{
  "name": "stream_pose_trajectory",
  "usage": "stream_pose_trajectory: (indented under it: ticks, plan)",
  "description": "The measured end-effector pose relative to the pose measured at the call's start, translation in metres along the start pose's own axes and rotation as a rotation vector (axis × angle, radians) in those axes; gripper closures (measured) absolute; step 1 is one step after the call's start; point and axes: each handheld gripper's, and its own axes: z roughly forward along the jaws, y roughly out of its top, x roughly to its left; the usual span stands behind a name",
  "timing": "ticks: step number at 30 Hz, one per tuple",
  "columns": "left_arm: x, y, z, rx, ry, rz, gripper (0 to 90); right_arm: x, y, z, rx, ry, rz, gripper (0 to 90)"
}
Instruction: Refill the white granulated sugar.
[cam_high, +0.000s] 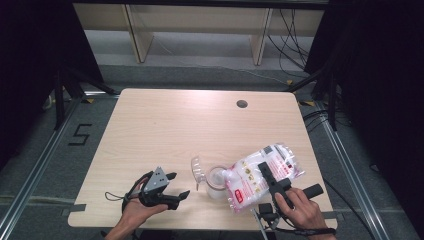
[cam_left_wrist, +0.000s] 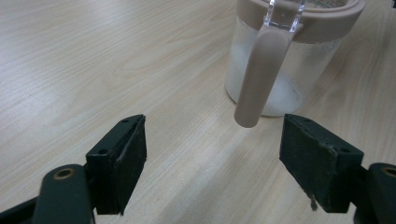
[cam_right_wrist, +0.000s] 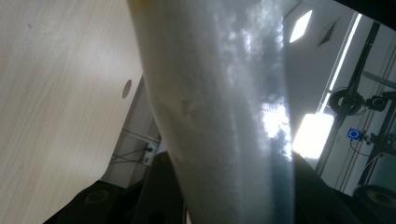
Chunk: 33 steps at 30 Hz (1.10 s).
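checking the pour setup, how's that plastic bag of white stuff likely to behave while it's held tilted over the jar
Probably floppy: the bag is thin clear film, and it sags toward the jar from the right gripper. Its glossy film may be slippery between the pads. The loose white contents will likely shift toward the low end, so its weight may swing as it tips.

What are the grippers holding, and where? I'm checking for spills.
Right gripper clamps the plastic bag across its middle, tilted over the jar. Left gripper holds nothing.
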Motion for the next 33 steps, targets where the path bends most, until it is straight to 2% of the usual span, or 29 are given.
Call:
stream_pose_trajectory:
  ticks: [2,3,10,11,12,15,23,33]
  plan:
    - [0.0005,0.0001,-0.0005,0.004,0.001,0.006,22.9,-0.0001,0.0002,-0.0001,-0.001,-0.001,0.002,75.1]
    - [0.0005,0.0001,-0.0007,0.004,0.002,0.005,22.9,-0.0021,0.0007,-0.0001,-0.007,-0.008,-0.021,75.1]
    - [0.0004,0.0002,-0.0007,0.004,0.003,0.006,22.9,-0.0022,0.0004,-0.0004,-0.008,-0.013,-0.020,75.4]
    - [0.0004,0.0002,-0.0008,0.004,0.002,0.006,22.9,-0.0002,0.0001,-0.0001,-0.006,-0.008,0.004,75.4]
    - [0.0004,0.0002,-0.0008,0.004,0.002,0.006,22.9,-0.0018,0.0007,-0.0002,-0.009,-0.017,-0.012,75.5]
    - [0.0010,0.0004,-0.0010,0.003,0.003,0.016,22.9,-0.0019,0.0009,-0.0004,-0.009,-0.009,-0.018,75.5]
    - [0.0010,0.0004,-0.0012,0.002,0.005,0.015,22.8,-0.0014,0.0010,-0.0004,-0.009,-0.012,-0.009,75.7]
    - [0.0009,0.0004,-0.0013,0.002,0.005,0.016,22.9,-0.0022,0.0014,-0.0001,-0.022,-0.020,-0.026,76.0]
